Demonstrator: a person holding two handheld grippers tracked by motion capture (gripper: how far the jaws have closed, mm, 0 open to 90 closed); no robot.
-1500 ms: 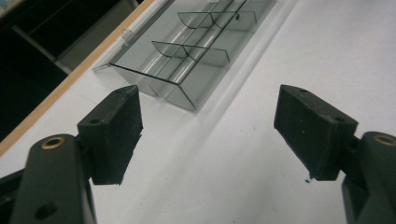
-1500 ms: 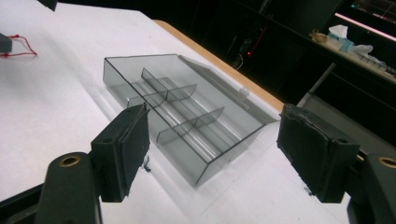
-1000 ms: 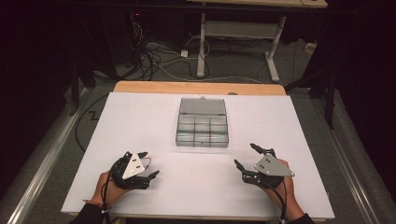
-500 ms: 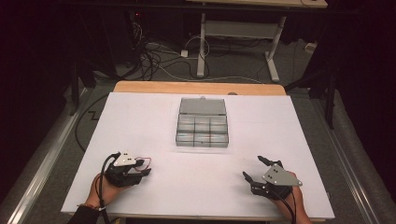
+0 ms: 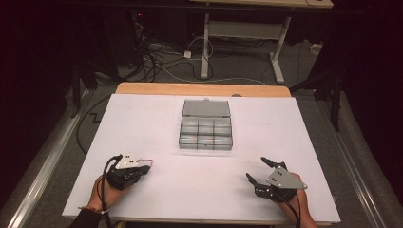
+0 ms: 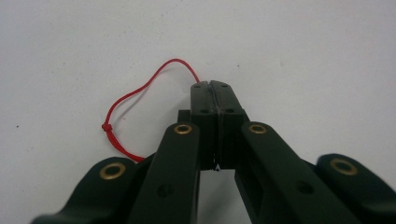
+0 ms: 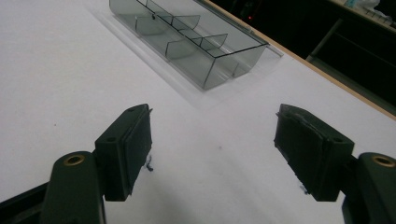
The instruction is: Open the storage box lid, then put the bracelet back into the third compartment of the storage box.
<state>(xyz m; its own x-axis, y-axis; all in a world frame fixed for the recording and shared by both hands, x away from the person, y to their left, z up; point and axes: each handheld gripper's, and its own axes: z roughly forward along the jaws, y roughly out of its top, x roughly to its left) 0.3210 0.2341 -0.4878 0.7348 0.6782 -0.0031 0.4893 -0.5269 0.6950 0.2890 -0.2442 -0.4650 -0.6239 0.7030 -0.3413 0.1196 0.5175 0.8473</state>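
Observation:
On the white table top (image 5: 157, 118) a thin red string (image 6: 140, 91) with a small knot lies in a loop near the front left. My left gripper (image 6: 212, 86) has just been closing and is now shut on the string, which comes out at the tips of the jaws. From above, the left gripper (image 5: 141, 169) rests low on the table with the red string (image 5: 146, 164) at its tip. My right gripper (image 5: 256, 169) sits at the front right, open with nothing between its jaws. From its own camera the right gripper (image 7: 212, 140) points at the clear box (image 7: 187, 32).
A clear plastic compartment box (image 5: 206, 132) with its lid laid back stands at the table's middle, far side. A wooden edge (image 5: 199, 89) runs along the back of the table. Cables and a desk frame (image 5: 237, 33) are on the floor beyond.
The left gripper's jaws, open a second ago, have shut on the red string. The right gripper has sunk slightly toward the front edge and stayed open.

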